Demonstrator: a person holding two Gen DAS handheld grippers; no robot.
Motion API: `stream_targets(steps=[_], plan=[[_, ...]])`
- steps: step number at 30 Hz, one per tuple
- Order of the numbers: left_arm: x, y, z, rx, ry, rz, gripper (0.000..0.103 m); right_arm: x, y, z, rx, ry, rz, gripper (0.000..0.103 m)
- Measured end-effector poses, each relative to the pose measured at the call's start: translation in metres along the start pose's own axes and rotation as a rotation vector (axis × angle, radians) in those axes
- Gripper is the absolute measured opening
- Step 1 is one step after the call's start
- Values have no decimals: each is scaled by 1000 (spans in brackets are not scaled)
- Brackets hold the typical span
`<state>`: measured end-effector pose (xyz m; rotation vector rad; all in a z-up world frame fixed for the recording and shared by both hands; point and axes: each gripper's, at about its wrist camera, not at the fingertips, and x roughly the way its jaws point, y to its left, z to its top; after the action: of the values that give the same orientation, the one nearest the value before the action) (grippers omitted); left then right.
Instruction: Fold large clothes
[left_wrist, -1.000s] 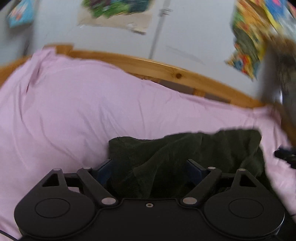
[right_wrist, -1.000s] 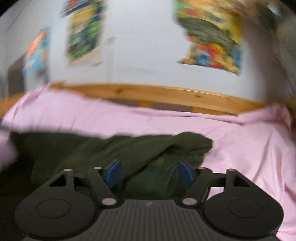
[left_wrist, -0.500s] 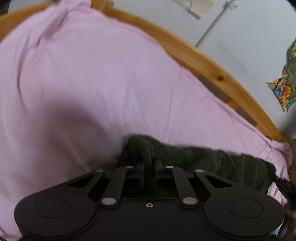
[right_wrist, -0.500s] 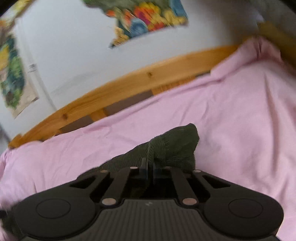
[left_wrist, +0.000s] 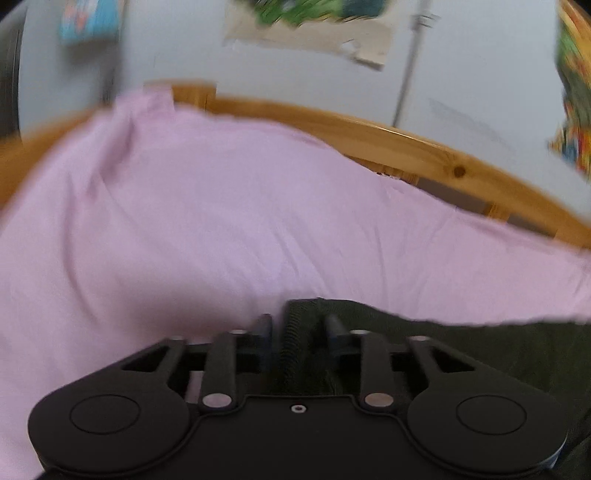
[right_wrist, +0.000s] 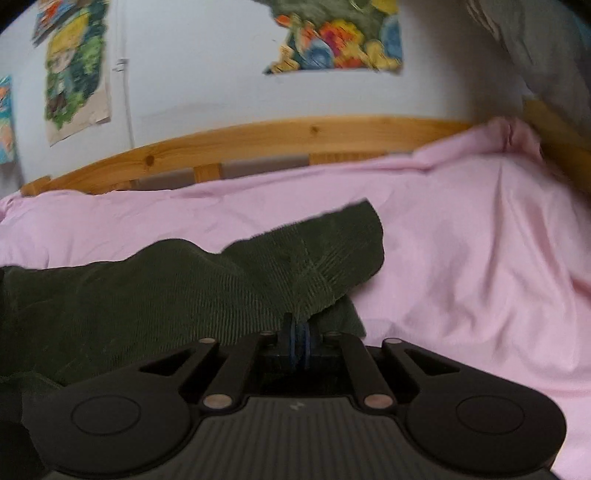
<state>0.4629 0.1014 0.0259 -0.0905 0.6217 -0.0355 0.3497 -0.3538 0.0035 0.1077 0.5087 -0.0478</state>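
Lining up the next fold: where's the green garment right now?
The green garment lies on the pink sheet, low and left in the right wrist view, one corner pinched in the right claw. The left view shows another edge between the left claw's fingers.

Both tools are the same matt black plastic build. The left claw (left_wrist: 297, 325) has a smooth flat body with a tiny hole at its middle, a round raised disc at each side, and two silver rivets where the slanted link bars pivot. Its fingers (left_wrist: 263, 325) are dark blue. The right claw (right_wrist: 300, 334) has a finely ribbed grey-black top with a small pale mark, the same discs and rivets, and blue-edged pads (right_wrist: 293, 341).
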Motion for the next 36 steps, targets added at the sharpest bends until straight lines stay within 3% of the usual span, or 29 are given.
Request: stream_targets(steps=[1, 2, 3, 4, 6, 9, 12, 14, 16, 17, 19, 23, 26, 30, 32, 34, 36], plan=[[-11, -10, -2, 51, -27, 32, 67, -5, 3, 2, -27, -13, -14, 20], [-19, -18, -3, 86, -54, 42, 77, -11, 5, 4, -54, -36, -28, 27], [-27, -27, -5, 112, -94, 50, 91, -17, 9, 6, -83, -69, -46, 42], [-33, -37, -8, 128, -133, 64, 94, -23, 13, 7, -115, -105, -70, 59], [-42, -61, -13, 158, -192, 84, 94, -24, 24, 14, -193, -166, -114, 72], [-36, -98, -24, 221, -241, 62, 96, -4, 34, 31, -243, -180, -126, 76], [-7, -123, -35, 298, -192, 48, 93, 32, 38, 43, -264, -177, -164, 79], [17, -125, -40, 339, -175, 114, 90, 55, 37, 44, -305, -183, -220, 79], [30, -109, -39, 292, -138, 173, 88, 70, 29, 41, -288, -156, -262, 78], [31, -96, -38, 244, -153, 152, 88, 74, 21, 36, -248, -135, -273, 78], [28, -81, -39, 203, -178, 104, 88, 76, 7, 23, -172, -118, -266, 78], [41, -75, -48, 258, -183, 86, 89, 74, -9, -14, 3, -142, -244, 79], [58, -76, -51, 301, -186, 105, 94, 77, -7, -32, -25, -193, -261, 79], [61, -83, -48, 329, -174, 138, 97, 80, -20, -22, 13, -152, -218, 86], [49, -82, -39, 296, -147, 130, 96, 68, -13, -6, -49, -149, -246, 86], [29, -78, -32, 226, -129, 107, 99, 43, -1, 4, -84, -241, -269, 88], [8, -77, -33, 172, -140, 55, 102, 23, 14, 8, -132, -319, -197, 95]])
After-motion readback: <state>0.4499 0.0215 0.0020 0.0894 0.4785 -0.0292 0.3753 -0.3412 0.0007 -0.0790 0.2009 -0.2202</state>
